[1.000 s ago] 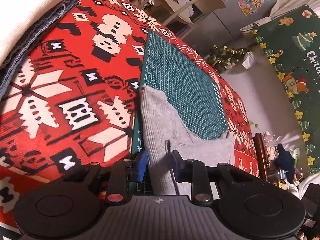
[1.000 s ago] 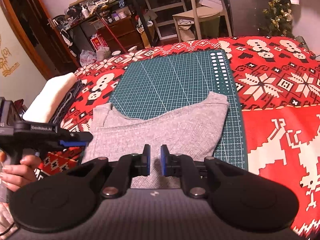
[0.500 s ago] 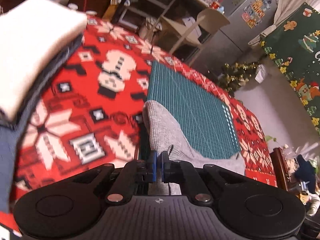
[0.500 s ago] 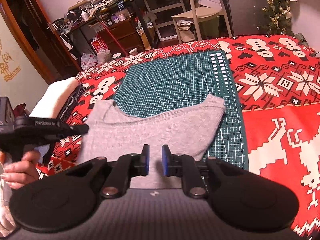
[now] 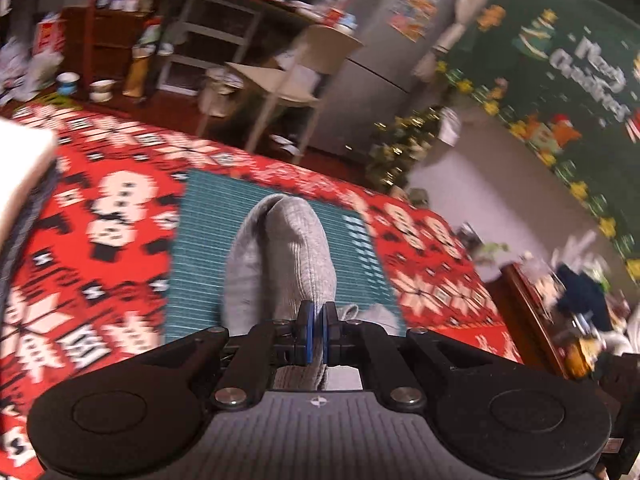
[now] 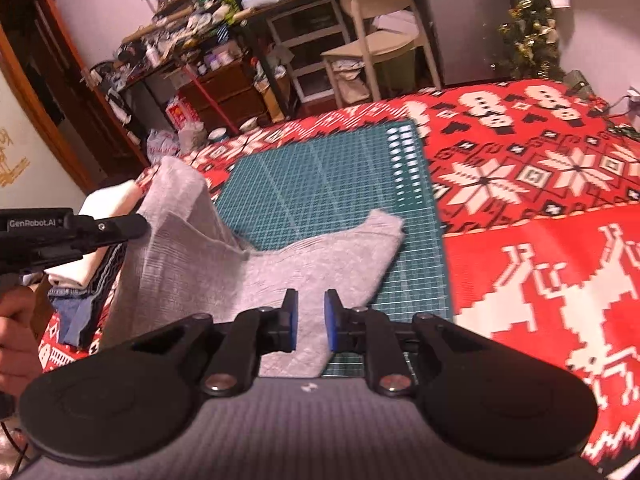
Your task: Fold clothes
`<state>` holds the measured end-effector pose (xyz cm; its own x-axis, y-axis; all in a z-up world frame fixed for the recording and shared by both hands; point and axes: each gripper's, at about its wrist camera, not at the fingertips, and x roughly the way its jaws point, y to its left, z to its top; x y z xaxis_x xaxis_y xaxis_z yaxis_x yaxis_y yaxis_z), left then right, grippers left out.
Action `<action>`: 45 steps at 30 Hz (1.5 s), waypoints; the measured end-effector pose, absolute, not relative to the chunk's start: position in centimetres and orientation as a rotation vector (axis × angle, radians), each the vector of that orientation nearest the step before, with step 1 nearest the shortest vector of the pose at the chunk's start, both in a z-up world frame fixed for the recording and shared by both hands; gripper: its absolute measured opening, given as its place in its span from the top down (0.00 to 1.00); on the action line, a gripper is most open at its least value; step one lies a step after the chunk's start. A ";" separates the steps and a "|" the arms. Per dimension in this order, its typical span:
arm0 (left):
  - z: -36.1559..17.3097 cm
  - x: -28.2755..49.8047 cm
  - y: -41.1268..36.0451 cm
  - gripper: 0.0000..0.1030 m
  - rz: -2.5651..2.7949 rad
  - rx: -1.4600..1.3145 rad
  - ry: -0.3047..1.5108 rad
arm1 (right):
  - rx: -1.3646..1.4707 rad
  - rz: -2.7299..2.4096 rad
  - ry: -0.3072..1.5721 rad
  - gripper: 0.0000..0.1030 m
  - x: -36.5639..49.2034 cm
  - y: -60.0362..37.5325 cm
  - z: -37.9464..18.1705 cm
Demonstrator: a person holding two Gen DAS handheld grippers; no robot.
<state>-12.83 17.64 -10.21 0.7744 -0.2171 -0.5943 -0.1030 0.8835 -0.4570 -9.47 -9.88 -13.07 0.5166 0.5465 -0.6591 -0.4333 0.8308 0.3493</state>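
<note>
Left gripper [image 5: 315, 332] pinches grey garment [image 6: 320, 252] (long axis across the mat [image 6: 320, 184]), left end raised

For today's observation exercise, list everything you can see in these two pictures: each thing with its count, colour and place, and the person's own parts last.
grey garment: one, grey, on the mat, its left edge lifted
cutting mat: one, green with a grid, on the blanket
blanket: one, red with white and black patterns, under the mat
folded stack: one, white on top of denim blue, at the blanket's left edge
chair: one, cream, beyond the blanket
Christmas tree: one, green with gold trim, far right corner
banner: one, dark green, on the wall
left claw: black with blue pads, shut on the garment's edge
right claw: black with blue pads, open above the garment
hand: one, at the left edge
</note>
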 end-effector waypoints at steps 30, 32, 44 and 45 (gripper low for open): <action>-12.8 -12.9 15.1 0.72 -0.106 -0.430 0.805 | 0.439 0.572 0.919 0.57 -7.1 -11.6 -17.1; -13.8 -12.8 16.0 0.72 -0.078 -0.428 0.831 | 0.449 0.557 0.928 0.55 -6.6 -10.9 -17.3; -17.5 -11.5 16.9 0.67 -0.119 -0.585 0.926 | 0.479 0.528 1.003 0.81 -3.9 -9.6 -21.2; -17.6 -11.3 16.8 0.68 -0.117 -0.584 0.927 | 0.465 0.534 0.993 0.81 -3.6 -9.4 -21.2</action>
